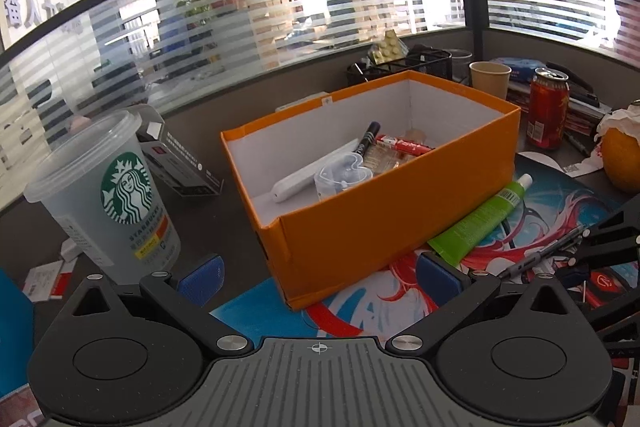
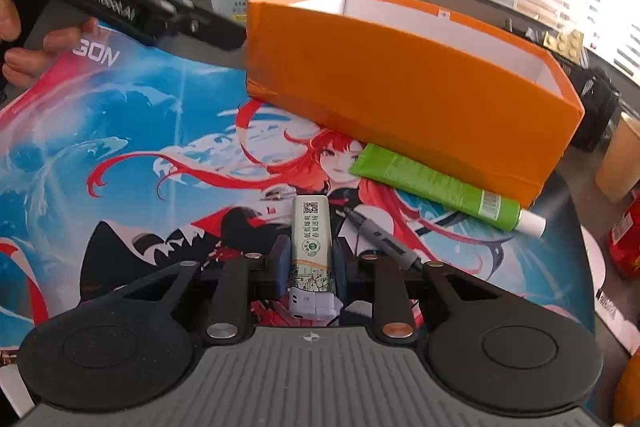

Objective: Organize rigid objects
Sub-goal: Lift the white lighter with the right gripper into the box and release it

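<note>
The lighter point(image 2: 311, 259), lengthwise between the right gripper's point(image 2: 308, 263) clenched pads, points toward the box point(image 2: 400, 87) just ahead; the left gripper point(image 1: 318, 277) gapes empty.

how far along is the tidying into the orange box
Partway. Already in the orange box: a black marker, a white pen-like stick, a clear plastic piece and a red packet. In hand: the right gripper is shut on a lighter. Left on the mat: the green tube and a grey pen. The left gripper is open and empty.
</note>
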A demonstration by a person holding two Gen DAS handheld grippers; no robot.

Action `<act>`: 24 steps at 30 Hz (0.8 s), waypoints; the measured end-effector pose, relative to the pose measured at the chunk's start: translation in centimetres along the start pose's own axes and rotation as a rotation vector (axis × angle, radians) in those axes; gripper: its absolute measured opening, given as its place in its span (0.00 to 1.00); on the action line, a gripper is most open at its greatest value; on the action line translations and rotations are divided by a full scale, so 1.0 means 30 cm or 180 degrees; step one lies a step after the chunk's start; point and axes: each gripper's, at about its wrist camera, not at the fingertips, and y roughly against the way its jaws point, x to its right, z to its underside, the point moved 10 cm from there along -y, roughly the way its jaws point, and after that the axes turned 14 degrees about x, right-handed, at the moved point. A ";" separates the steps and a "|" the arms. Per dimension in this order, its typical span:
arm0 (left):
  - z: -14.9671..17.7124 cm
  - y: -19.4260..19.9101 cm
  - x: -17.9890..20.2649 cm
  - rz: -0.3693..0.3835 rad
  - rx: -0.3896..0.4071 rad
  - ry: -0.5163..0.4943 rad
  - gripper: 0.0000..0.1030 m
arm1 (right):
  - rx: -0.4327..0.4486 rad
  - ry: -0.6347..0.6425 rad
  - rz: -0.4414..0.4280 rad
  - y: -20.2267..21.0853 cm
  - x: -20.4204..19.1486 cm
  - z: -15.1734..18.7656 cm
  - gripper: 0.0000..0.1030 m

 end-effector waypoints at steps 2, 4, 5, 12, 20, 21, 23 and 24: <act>0.002 -0.001 -0.001 0.0008 0.0003 0.0028 1.00 | 0.0026 -0.0012 -0.0003 0.013 0.010 -0.020 0.20; 0.007 -0.003 -0.002 0.0027 -0.0008 0.0048 1.00 | 0.0075 -0.0098 -0.0028 0.030 0.030 -0.051 0.21; 0.011 -0.003 0.000 0.0032 -0.0015 0.0050 1.00 | 0.0092 -0.0128 -0.0034 0.037 0.040 -0.067 0.21; 0.039 0.006 0.021 0.0118 -0.0051 0.0012 1.00 | 0.0366 -0.0180 0.0022 0.092 0.142 -0.268 0.21; 0.094 0.010 0.051 0.0198 -0.0126 -0.0047 1.00 | 0.0376 -0.0245 0.0056 -0.042 0.322 -0.506 0.21; 0.101 0.009 0.051 0.0205 -0.0140 -0.0050 1.00 | 0.0332 -0.0225 0.0078 -0.078 0.343 -0.514 0.20; 0.115 0.005 0.053 0.0213 -0.0167 -0.0055 1.00 | 0.0218 -0.0219 0.0089 -0.160 0.375 -0.521 0.20; 0.120 0.003 0.055 0.0219 -0.0180 -0.0059 1.00 | 0.0155 -0.0222 0.0095 -0.202 0.389 -0.519 0.20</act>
